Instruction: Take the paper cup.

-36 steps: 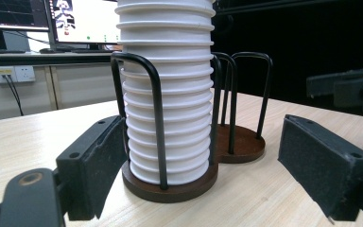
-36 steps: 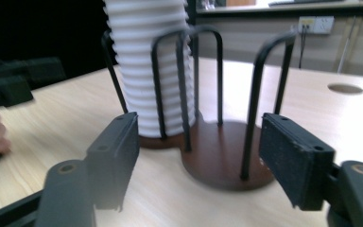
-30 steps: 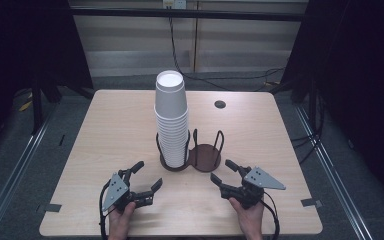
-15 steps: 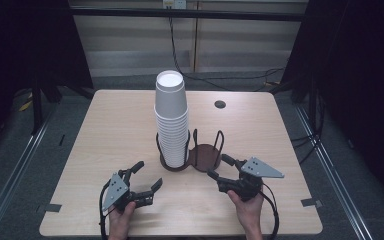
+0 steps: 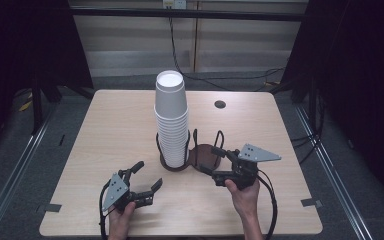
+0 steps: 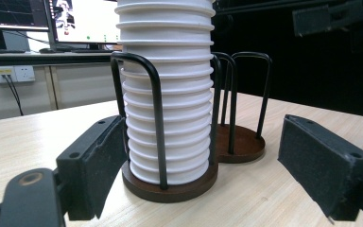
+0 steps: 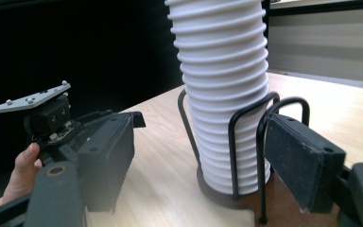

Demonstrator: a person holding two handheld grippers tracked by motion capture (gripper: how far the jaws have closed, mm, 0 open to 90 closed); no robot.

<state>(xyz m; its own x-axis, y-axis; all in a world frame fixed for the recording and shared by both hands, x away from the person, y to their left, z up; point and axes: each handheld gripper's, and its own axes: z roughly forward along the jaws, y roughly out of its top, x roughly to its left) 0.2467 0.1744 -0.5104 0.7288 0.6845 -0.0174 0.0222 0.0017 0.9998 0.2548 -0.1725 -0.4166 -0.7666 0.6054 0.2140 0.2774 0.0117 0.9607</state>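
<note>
A tall stack of white paper cups (image 5: 171, 117) stands in a black wire holder (image 5: 174, 161) with a brown base, near the table's middle. Its twin ring (image 5: 206, 154) on the right holds no cups. My right gripper (image 5: 209, 160) hangs just above that empty ring, pointing left at the stack. Its jaws have just been opening and stand apart with nothing pressed between them. In the right gripper view (image 7: 201, 120) a wire loop (image 7: 283, 106) stands in front of the right-hand jaw. My left gripper (image 5: 149, 174) rests low near the front edge, open, facing the stack (image 6: 168, 94).
The light wooden table (image 5: 105, 130) has a small dark round hole (image 5: 220, 104) at the back right. Black cables trail from both grippers toward the front edge. Dark curtains flank the table, and monitors (image 6: 82, 19) stand on a desk beyond it.
My right gripper has risen and moved left and forward over the empty ring, and its jaws have spread. The left gripper and the cups have not moved.
</note>
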